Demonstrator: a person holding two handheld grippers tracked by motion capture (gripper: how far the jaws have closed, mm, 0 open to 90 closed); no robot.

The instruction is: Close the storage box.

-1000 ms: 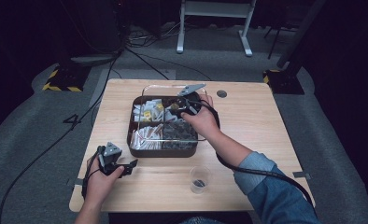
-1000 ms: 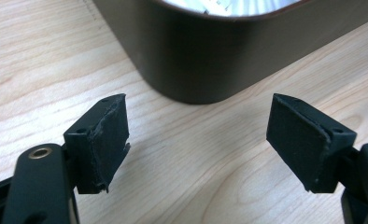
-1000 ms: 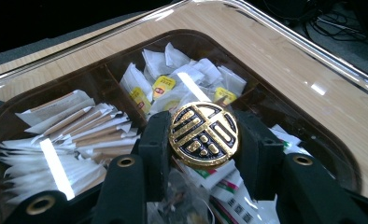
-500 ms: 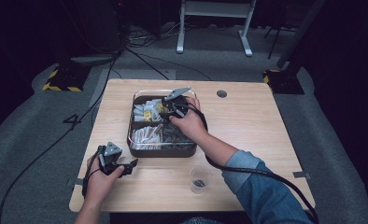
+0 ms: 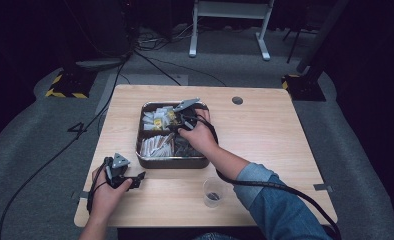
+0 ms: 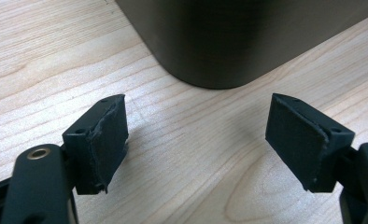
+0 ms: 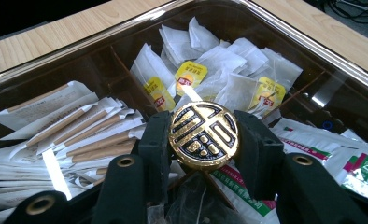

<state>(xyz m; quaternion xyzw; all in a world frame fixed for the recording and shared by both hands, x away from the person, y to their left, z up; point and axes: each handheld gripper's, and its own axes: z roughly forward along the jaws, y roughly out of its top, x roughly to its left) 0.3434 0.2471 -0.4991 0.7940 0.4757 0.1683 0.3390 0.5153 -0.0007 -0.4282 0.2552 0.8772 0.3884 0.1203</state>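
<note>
Here, the right gripper has its jaws closed on a round knob with a gold and black pattern, one black pad pressing on each side of it. In the right gripper view the knob sits over the middle of a dark compartment tray, where the dividers meet. Behind it lies a compartment of tea bags with yellow tags; to the left is a compartment of long paper sticks, and to the right one of flat sachets printed in green and red. In the high view the right gripper is held over the tray, which stands at the middle of the wooden desk.

The left gripper has its jaws open with nothing between them, just bare wood, and points at a rounded corner of the tray close ahead. In the high view the left gripper rests on the desk near the tray's near left corner. A small clear cup stands on the desk in front of the tray, beside the right forearm.
</note>
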